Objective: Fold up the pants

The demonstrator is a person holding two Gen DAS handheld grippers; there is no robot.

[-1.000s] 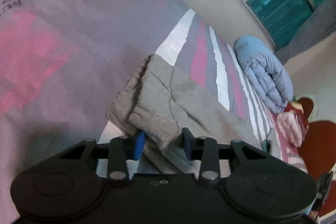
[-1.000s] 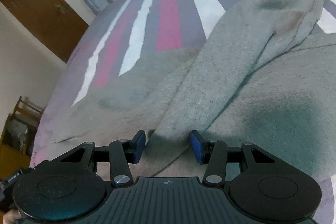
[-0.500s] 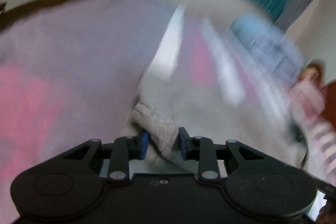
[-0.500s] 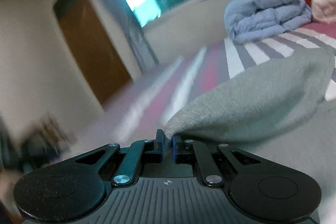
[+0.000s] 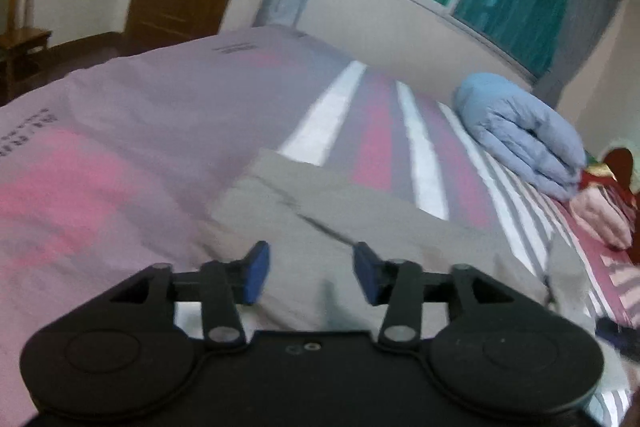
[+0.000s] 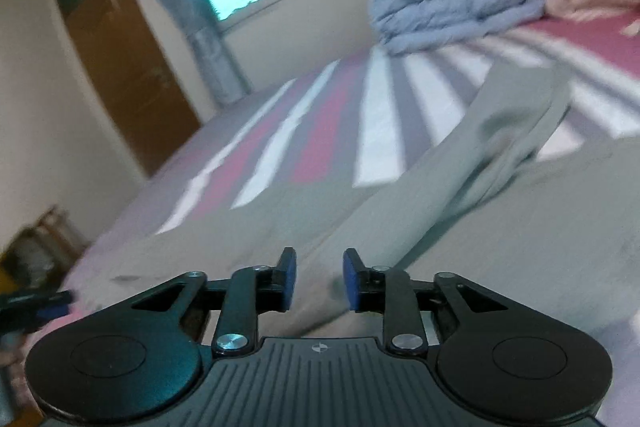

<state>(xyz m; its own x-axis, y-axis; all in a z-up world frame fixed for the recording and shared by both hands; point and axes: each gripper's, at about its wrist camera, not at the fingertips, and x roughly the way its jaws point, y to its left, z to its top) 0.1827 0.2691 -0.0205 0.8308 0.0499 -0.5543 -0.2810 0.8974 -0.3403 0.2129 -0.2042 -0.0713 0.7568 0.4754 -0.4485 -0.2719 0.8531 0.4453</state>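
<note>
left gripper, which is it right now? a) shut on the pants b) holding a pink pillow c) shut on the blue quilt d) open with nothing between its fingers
d: the left gripper has its blue fingers spread wide apart with only empty space between them, above the grey pants lying on the bed.
</note>
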